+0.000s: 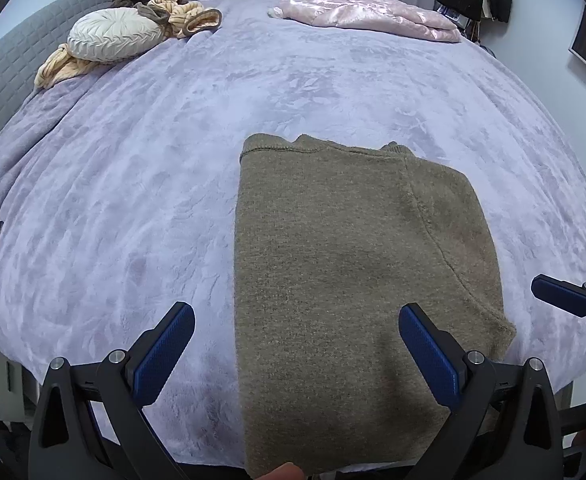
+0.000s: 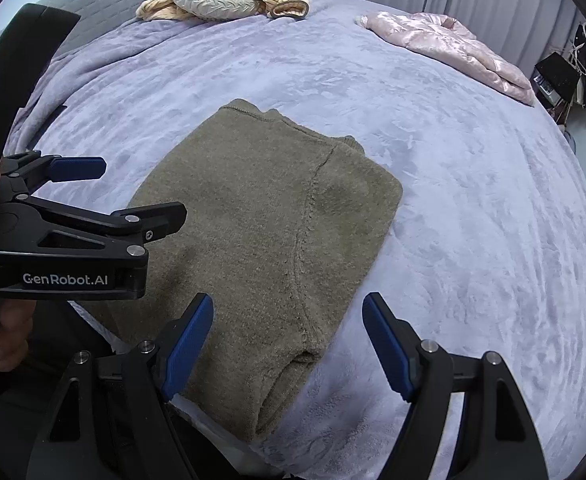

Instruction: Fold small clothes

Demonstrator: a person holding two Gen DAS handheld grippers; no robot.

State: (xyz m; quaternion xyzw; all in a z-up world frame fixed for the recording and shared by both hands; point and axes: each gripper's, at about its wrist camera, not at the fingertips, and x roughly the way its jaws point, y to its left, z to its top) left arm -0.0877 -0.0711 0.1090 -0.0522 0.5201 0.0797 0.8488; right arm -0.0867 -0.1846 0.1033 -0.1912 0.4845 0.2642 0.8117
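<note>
Both grippers hang over the near edge of the bed with their jaws spread wide and nothing between them. The left gripper [image 1: 297, 338] straddles the left edge of the sweater [image 1: 333, 280], one blue pad over the bedspread [image 1: 141, 184] and the other over the knit. The right gripper [image 2: 289, 344] stands over the near right corner, where the cloth doubles up into a thick lip.

The sweater lies flat near the front of the bed, already narrowed into a long strip with the sleeves tucked in; a seam runs down its right part. Its near end droops over the bed's edge.

The remaining step, judging by this shape, is to bring the near end up to the far end. To do it well, each gripper should come down on its own near corner and take every layer at once, since the right corner is several thicknesses deep and a shallow bite would peel off only the top one. Both should then lift together and level, carry the end forward and lay it square on the far hem. The plush bedspread may drag on the wool, so a clear lift beats a slide.

The pillow [image 1: 113, 34], the tan clothes [image 1: 189, 16] and the pink jacket [image 1: 365, 10] lie well apart at the far side.
</note>
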